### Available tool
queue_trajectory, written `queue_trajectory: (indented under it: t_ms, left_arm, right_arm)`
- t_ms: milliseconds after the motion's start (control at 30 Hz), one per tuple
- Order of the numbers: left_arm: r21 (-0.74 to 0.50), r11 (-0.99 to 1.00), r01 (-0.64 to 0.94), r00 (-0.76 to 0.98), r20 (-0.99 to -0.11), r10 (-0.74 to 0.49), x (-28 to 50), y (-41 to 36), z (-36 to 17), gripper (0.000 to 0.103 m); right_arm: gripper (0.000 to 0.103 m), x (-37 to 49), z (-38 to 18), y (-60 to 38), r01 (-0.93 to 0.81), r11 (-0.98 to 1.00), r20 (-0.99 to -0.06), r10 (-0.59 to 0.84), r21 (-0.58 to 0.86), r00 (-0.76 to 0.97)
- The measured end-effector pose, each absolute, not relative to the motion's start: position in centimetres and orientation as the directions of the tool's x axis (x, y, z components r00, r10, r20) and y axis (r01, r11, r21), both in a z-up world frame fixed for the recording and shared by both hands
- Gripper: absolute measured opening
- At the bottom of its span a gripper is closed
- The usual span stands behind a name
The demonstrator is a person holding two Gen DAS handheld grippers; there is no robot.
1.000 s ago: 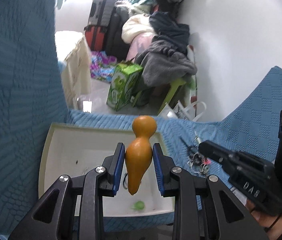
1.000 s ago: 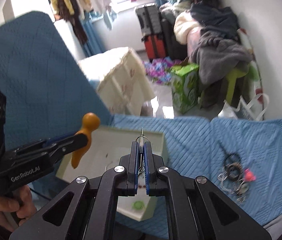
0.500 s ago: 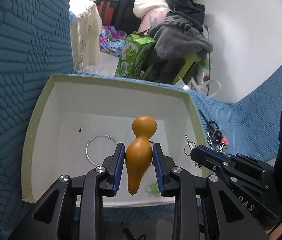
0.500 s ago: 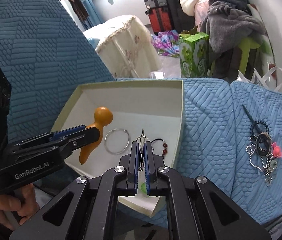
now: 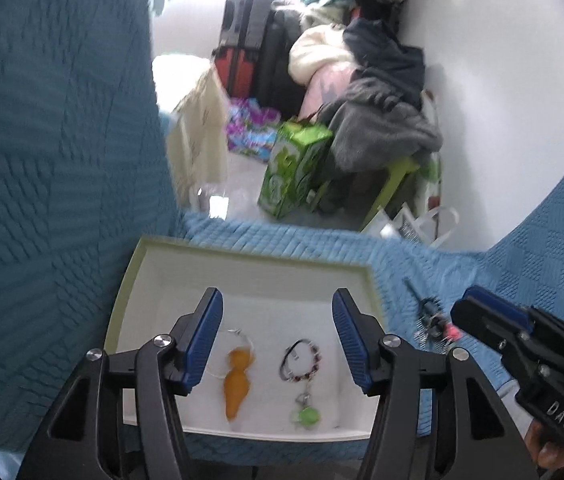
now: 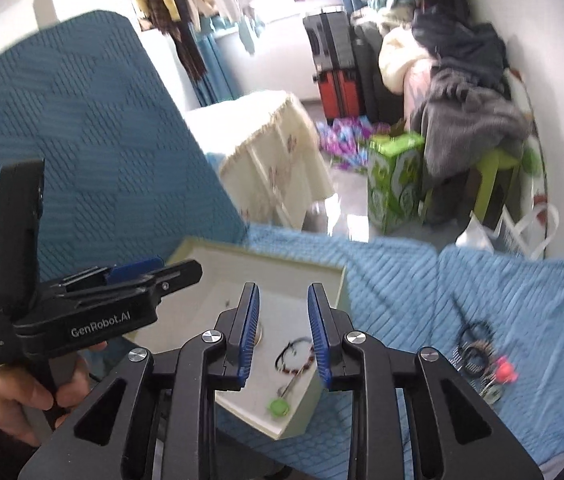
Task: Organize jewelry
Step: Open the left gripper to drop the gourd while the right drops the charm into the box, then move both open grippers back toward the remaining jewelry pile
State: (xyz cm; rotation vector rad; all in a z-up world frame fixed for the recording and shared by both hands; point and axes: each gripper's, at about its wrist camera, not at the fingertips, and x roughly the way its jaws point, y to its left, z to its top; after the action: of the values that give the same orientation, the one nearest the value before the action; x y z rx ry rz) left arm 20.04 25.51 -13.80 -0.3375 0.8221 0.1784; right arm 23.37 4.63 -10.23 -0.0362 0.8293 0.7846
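Left wrist view: left claw (image 5: 276, 336) jaws opening, nothing between them. Below, white tray (image 5: 250, 276) on blue quilted cover (image 5: 462, 276). In tray: orange gourd pendant (image 5: 237, 384) lying on thin wire hoop (image 5: 238, 336), beaded bracelet (image 5: 300, 360) to its right, green charm (image 5: 307, 416) nearer.

Right wrist view: right claw (image 6: 284, 336) jaws opening, empty, above tray (image 6: 282, 268). Bracelet (image 6: 296, 356) and green charm (image 6: 279, 406) in tray. Jewelry pile (image 6: 482, 360) on cover, right of tray.

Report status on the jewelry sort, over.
Left gripper and right gripper opening, empty. Orange gourd and beaded bracelet in white box. Jewelry pile waits outside.
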Motion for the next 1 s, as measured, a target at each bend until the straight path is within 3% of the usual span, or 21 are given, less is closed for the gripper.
queue_trajectory:
  t_ms: [433, 1000]
  left_arm:
    - [-0.252, 0.958, -0.138, 0.770, -0.636, -0.056, 20.8, 16.8, -6.9, 0.058]
    - [-0.317, 0.948, 0.018, 0.737, -0.636, -0.227, 24.1, 6.5, -11.6, 0.057]
  right_arm:
    - [0.023, 24.3, -3.5, -4.6, -0.612, 0.757, -0.550, 0.619, 0.229, 0.560]
    - [0.023, 25.9, -10.1, -16.1, -0.469, 0.855, -0.602, 0.498, 0.220, 0.624]
